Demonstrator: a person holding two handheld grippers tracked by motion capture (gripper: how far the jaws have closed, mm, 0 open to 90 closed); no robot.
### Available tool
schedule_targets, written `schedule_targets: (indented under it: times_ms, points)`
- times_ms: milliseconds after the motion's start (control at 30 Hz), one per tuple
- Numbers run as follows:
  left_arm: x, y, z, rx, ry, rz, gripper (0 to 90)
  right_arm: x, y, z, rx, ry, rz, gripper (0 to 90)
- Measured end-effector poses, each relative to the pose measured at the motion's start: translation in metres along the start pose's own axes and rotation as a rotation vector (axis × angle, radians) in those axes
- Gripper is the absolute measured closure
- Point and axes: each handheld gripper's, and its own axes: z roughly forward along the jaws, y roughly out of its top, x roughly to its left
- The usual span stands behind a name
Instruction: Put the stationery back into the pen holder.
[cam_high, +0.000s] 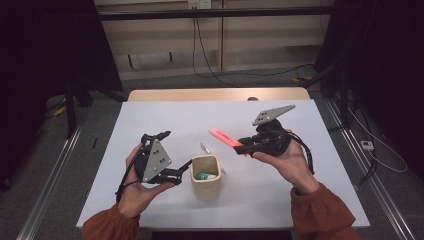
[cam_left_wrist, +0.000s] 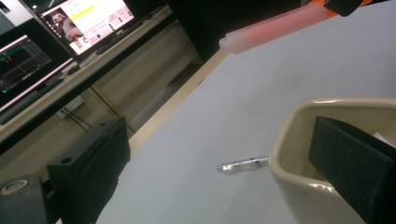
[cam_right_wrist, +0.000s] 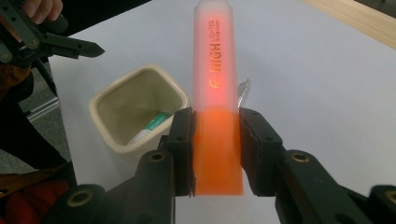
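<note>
A white desk (cam_high: 280, 190) carries a cream cup (cam_high: 205, 174) near its front, with the left tongs (cam_high: 176, 155) spread apart beside its rim. The right tongs (cam_right_wrist: 215, 140) are clamped on an orange highlighter (cam_right_wrist: 215, 93), held above the desk right of the cup. To drop it in cleanly, the highlighter likely needs tipping upright over the opening, clear of the small green-capped item (cam_right_wrist: 154, 125) inside.

A white table (cam_high: 280, 200) sits on a grey floor (cam_high: 45, 170), its far edge trimmed in pale wood, with black curtains (cam_high: 45, 50) hanging dark on both sides. Behind it runs a beige panelled wall (cam_high: 250, 45), black cables (cam_high: 210, 70) trailing down it onto the floor. Off to one side, lit monitors (cam_left_wrist: 60, 32) glow on a desk.
</note>
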Motion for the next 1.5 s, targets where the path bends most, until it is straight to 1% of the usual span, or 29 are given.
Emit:
schedule_targets:
  times_ms: [133, 200, 233, 267, 300, 333, 367, 400, 533, 567, 667, 733, 833, 867, 900, 933, 967, 1000, 1033, 1067, 1100, 1133, 1233, 1267, 1300, 1333, 1367, 1400, 1500]
  points:
    - [-0.004, 0.002, 0.006, 0.006, 0.001, 0.022, 7.1, 0.002, 0.004, 0.003, -0.007, 0.011, -0.003, 68.1]
    - [-0.01, 0.005, 0.009, 0.014, 0.005, 0.055, 7.7, 0.007, 0.009, 0.008, 0.009, 0.024, -0.026, 68.1]
    - [-0.01, 0.005, 0.009, 0.014, 0.005, 0.055, 8.2, 0.007, 0.009, 0.008, 0.009, 0.024, -0.026, 68.1]
    - [-0.013, 0.007, 0.011, 0.015, 0.017, 0.09, 8.5, 0.01, 0.013, 0.011, 0.02, 0.029, -0.038, 68.1]
    - [-0.013, 0.007, 0.011, 0.015, 0.017, 0.09, 8.9, 0.012, 0.014, 0.012, 0.024, 0.029, -0.043, 68.1]
    - [-0.015, 0.008, 0.012, 0.018, 0.027, 0.11, 9.4, 0.013, 0.015, 0.013, 0.029, 0.031, -0.046, 68.1]
    - [-0.018, 0.01, 0.013, 0.019, 0.046, 0.151, 9.8, 0.013, 0.016, 0.014, 0.033, 0.032, -0.054, 68.1]
    - [-0.018, 0.01, 0.013, 0.019, 0.046, 0.151, 10.5, 0.014, 0.016, 0.015, 0.036, 0.035, -0.054, 68.1]
    - [-0.024, 0.013, 0.016, 0.036, 0.09, 0.241, 13.8, 0.016, 0.017, 0.016, 0.047, 0.037, -0.063, 68.1]
    - [-0.024, 0.013, 0.016, 0.036, 0.09, 0.241, 14.5, 0.016, 0.017, 0.017, 0.049, 0.041, -0.066, 68.0]
    - [-0.03, 0.014, 0.019, 0.048, 0.126, 0.315, 16.8, 0.017, 0.018, 0.018, 0.057, 0.046, -0.067, 68.1]
    - [-0.033, 0.015, 0.02, 0.057, 0.139, 0.35, 18.5, 0.018, 0.018, 0.018, 0.059, 0.046, -0.067, 68.1]
    - [-0.04, 0.018, 0.023, 0.076, 0.174, 0.446, 20.8, 0.019, 0.02, 0.02, 0.062, 0.051, -0.072, 68.1]
    - [-0.04, 0.018, 0.023, 0.076, 0.174, 0.446, 22.4, 0.02, 0.021, 0.021, 0.064, 0.055, -0.074, 68.1]
    - [-0.042, 0.019, 0.023, 0.077, 0.183, 0.465, 22.4, 0.02, 0.021, 0.021, 0.064, 0.055, -0.074, 68.1]
    - [-0.043, 0.02, 0.023, 0.078, 0.192, 0.477, 26.0, 0.022, 0.023, 0.023, 0.07, 0.055, -0.081, 68.1]
    - [-0.045, 0.021, 0.024, 0.084, 0.213, 0.521, 27.9, 0.023, 0.023, 0.024, 0.073, 0.059, -0.083, 68.1]
    - [-0.046, 0.021, 0.024, 0.093, 0.218, 0.54, 28.8, 0.024, 0.024, 0.024, 0.075, 0.065, -0.086, 68.1]
    - [-0.046, 0.021, 0.024, 0.093, 0.218, 0.54, 30.5, 0.025, 0.025, 0.025, 0.072, 0.064, -0.087, 68.1]
    - [-0.049, 0.02, 0.026, 0.102, 0.227, 0.566, 33.0, 0.026, 0.025, 0.025, 0.072, 0.067, -0.09, 68.0]
    - [-0.049, 0.02, 0.026, 0.102, 0.227, 0.566, 33.9, 0.026, 0.025, 0.025, 0.072, 0.067, -0.09, 68.0]
    - [-0.051, 0.019, 0.028, 0.12, 0.238, 0.6, 35.6, 0.027, 0.027, 0.027, 0.076, 0.071, -0.092, 68.1]
    - [-0.053, 0.018, 0.03, 0.12, 0.241, 0.608, 39.4, 0.029, 0.029, 0.03, 0.084, 0.076, -0.1, 68.1]
    - [-0.054, 0.018, 0.031, 0.117, 0.241, 0.62, 41.3, 0.029, 0.03, 0.031, 0.087, 0.076, -0.1, 68.1]
    - [-0.055, 0.019, 0.029, 0.146, 0.252, 0.642, 41.3, 0.029, 0.03, 0.031, 0.087, 0.076, -0.1, 68.1]
    - [-0.057, 0.021, 0.031, 0.15, 0.255, 0.671, 43.9, 0.03, 0.032, 0.033, 0.089, 0.079, -0.104, 68.0]
    - [-0.059, 0.019, 0.033, 0.124, 0.254, 0.652, 45.0, 0.031, 0.032, 0.034, 0.089, 0.082, -0.107, 68.1]
    - [-0.059, 0.021, 0.032, 0.152, 0.266, 0.689, 45.4, 0.032, 0.033, 0.035, 0.09, 0.083, -0.106, 68.1]
    - [-0.062, 0.02, 0.033, 0.151, 0.254, 0.694, 49.4, 0.033, 0.033, 0.038, 0.088, 0.089, -0.108, 68.0]
